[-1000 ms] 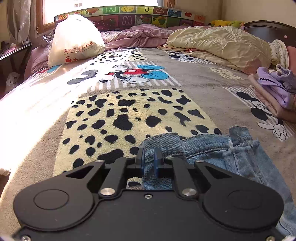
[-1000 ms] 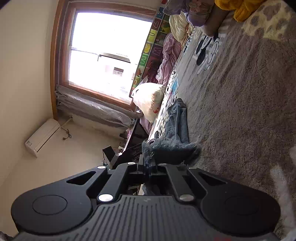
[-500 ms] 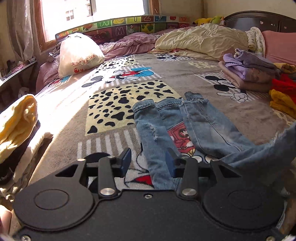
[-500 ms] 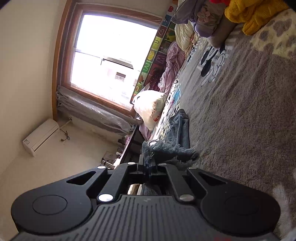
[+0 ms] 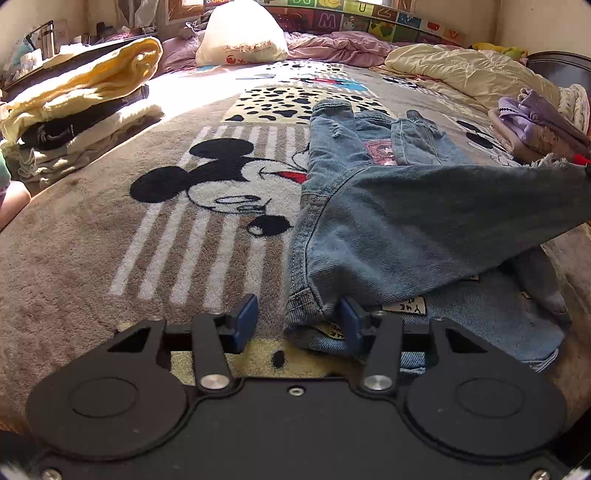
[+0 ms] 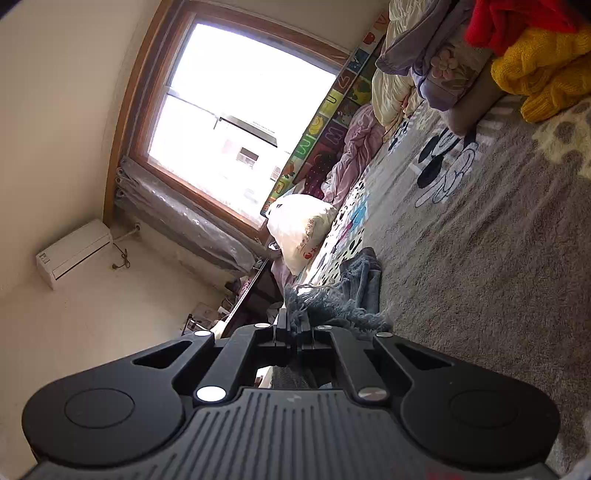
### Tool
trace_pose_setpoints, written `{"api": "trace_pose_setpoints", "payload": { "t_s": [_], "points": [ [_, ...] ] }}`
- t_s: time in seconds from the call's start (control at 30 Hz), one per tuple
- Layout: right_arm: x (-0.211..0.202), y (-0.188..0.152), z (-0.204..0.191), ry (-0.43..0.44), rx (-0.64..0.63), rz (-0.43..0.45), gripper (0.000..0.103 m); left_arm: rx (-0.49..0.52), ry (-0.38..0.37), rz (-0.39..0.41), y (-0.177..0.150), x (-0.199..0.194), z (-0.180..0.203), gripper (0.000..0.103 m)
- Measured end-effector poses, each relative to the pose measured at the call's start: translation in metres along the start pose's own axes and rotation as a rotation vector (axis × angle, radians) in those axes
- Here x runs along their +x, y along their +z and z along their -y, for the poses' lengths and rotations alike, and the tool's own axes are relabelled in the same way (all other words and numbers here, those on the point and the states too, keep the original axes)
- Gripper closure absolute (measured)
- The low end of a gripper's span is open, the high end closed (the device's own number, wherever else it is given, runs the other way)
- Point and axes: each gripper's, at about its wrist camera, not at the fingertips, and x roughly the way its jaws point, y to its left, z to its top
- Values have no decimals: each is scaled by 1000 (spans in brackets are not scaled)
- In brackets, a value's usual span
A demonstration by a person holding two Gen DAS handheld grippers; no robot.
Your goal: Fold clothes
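While one pair of jeans (image 5: 373, 206) is spread on the blanket (image 5: 110, 229), one leg is seen lifted and pulled across toward the right, its frayed hem raised off the bed. The left gripper (image 5: 297, 319) is held wide open low over the blanket, gripping nothing; a folded denim corner is seen between its two blue pads (image 5: 246, 315), close against the right one. The right gripper (image 6: 294, 326) is clamped tight on the frayed hem of the jeans (image 6: 354, 291), threads bunched at its fingers. Two legs are counted, their cuffs lying far up the bed on the spotted panel. Two stacks of clothes are counted in the left view: one yellow-topped stack (image 5: 74, 107) at the left edge, one purple stack (image 5: 535, 125) at the right. One white bag (image 5: 240, 35) is seen by the headboard, one cream quilt (image 5: 461, 70) beside it. One window (image 6: 236, 122) and one wall unit (image 6: 74, 251) are seen in the right view.
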Motion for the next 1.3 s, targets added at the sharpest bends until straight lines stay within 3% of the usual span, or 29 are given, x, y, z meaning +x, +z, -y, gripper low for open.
{"api": "trace_pose_setpoints", "payload": {
  "t_s": [0.1,0.2,0.27,0.33,0.37,0.4,0.43,0.47,0.5,0.53,0.63,0.73,0.87,0.9,0.93,0.97,1.17,1.27,1.3],
  "points": [
    [-1,9,15,-28,40,45,98,136,64,47,-10,-6,19,70],
    [-8,18,31,-39,108,104,101,269,139,87,-24,-5,36,71],
    [-13,21,39,-63,134,122,101,289,148,101,-26,-8,38,71],
    [-14,15,46,-67,214,80,100,256,119,124,-25,-15,31,71],
    [-14,12,50,-68,256,57,96,239,104,135,-25,-19,27,70],
    [-14,9,54,-70,298,33,92,229,90,148,-24,-23,25,57],
    [-14,3,49,-86,302,-4,75,219,76,161,-24,-26,24,50],
    [-15,-4,44,-104,300,-43,63,216,68,172,-23,-29,24,50],
    [-15,-10,38,-122,298,-82,41,213,60,177,-22,-31,25,50],
    [-13,-18,33,-136,300,-123,32,211,52,176,-22,-31,25,50],
    [-1,-38,23,-168,294,-209,32,204,47,151,-21,-27,26,50],
    [16,-49,18,-173,266,-227,33,202,45,140,-22,-23,26,49],
    [40,-45,19,-141,248,-163,40,204,46,137,-24,-21,26,48],
    [44,-44,21,-134,233,-150,55,205,49,130,-25,-19,26,46],
    [48,-45,23,-118,227,-150,85,205,52,122,-26,-17,25,45],
    [53,-47,24,-102,222,-152,100,209,53,118,-27,-15,25,44],
    [50,-21,-24,44,102,-57,99,198,45,119,-30,-15,22,43],
    [44,-5,-28,42,65,-57,99,212,49,121,-31,-15,23,43],
    [46,-7,-21,-5,54,-85,99,212,47,119,-31,-14,23,43]
  ]
}}
